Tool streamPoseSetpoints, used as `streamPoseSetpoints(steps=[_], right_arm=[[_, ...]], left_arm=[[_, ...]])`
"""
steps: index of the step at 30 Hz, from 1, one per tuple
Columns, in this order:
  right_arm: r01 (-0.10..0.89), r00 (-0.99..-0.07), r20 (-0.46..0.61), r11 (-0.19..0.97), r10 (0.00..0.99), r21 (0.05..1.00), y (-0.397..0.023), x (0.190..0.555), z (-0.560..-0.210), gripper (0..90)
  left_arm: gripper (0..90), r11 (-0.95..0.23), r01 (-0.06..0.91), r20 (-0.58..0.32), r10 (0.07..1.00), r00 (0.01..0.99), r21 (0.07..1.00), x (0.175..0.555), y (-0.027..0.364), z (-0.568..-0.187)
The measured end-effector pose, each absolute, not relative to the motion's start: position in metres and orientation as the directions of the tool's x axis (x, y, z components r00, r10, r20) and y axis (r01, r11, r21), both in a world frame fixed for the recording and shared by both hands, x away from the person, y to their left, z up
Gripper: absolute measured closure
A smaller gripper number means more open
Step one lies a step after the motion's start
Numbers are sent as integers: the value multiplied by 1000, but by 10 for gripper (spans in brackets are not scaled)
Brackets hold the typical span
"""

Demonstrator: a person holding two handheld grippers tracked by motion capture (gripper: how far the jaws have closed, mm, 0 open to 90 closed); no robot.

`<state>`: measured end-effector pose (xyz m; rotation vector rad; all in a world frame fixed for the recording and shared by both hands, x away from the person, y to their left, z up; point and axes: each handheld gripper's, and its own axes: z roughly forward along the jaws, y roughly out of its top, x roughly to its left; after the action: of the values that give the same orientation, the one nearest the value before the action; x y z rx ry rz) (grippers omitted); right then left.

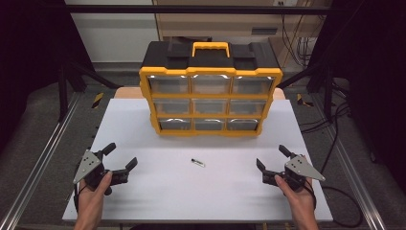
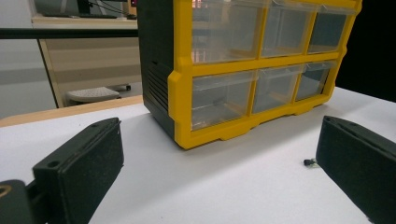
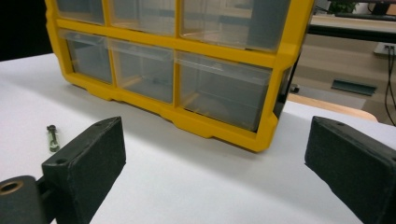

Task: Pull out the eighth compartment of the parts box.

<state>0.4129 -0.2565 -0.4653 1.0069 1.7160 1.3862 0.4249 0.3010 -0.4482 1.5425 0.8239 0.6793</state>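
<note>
Nearest the camera, two hands at the bottom of the high view, each carrying a gripper low over the white surface [image 1: 143,191]. Left gripper [image 1: 122,156]: jaws wide apart, nothing between them. Right gripper [image 1: 272,158]: jaws likewise wide apart and empty. Both point inward and forward, toward the middle of the surface, which reads as a ready stance on either side of the work. The small bolt [image 1: 197,163] lies flat on the surface, well apart from both grippers and roughly midway between them. In the left gripper view it sits just beside that gripper's right-hand jaw, a little ahead of it [image 2: 310,162]; in the right gripper view it lies outside and ahead of the left-hand jaw [image 3: 52,138]. So neither pair of jaws is lined up around it yet. Beyond the jaws of both grippers stands the yellow and black drawer cabinet [image 1: 210,93], upright, carry handle on top, its clear drawers facing the person and all appearing pushed in. Judgement: the bolt lies loose in open space for an easy pick-up, and the cabinet faces forward so a drawer can be reached. No contact with either thing so far.
</note>
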Motion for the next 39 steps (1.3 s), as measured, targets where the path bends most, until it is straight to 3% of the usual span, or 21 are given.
streamPoseSetpoints(steps=[7, 15, 24, 29, 39], right_arm=[[177, -371, -75, 150, 926, 973, -253, 417, -465, 51], [166, -308, -246, 307, 919, 937, -230, 434, -454, 69], [196, -363, -395, 483, 844, 853, -194, 457, -445, 101], [150, -377, -555, 640, 742, 754, -171, 469, -438, 127], [130, -405, -638, 732, 655, 669, -142, 486, -433, 164]], left_arm=[[7, -62, 146, -33, 818, 574, 987, 426, 299, -449], [10, -65, 154, -34, 825, 564, 986, 425, 299, -448], [10, -68, 159, -35, 822, 568, 985, 425, 298, -448], [11, -77, 158, -27, 824, 567, 985, 424, 297, -447], [11, -78, 160, -27, 822, 568, 984, 423, 296, -446]])
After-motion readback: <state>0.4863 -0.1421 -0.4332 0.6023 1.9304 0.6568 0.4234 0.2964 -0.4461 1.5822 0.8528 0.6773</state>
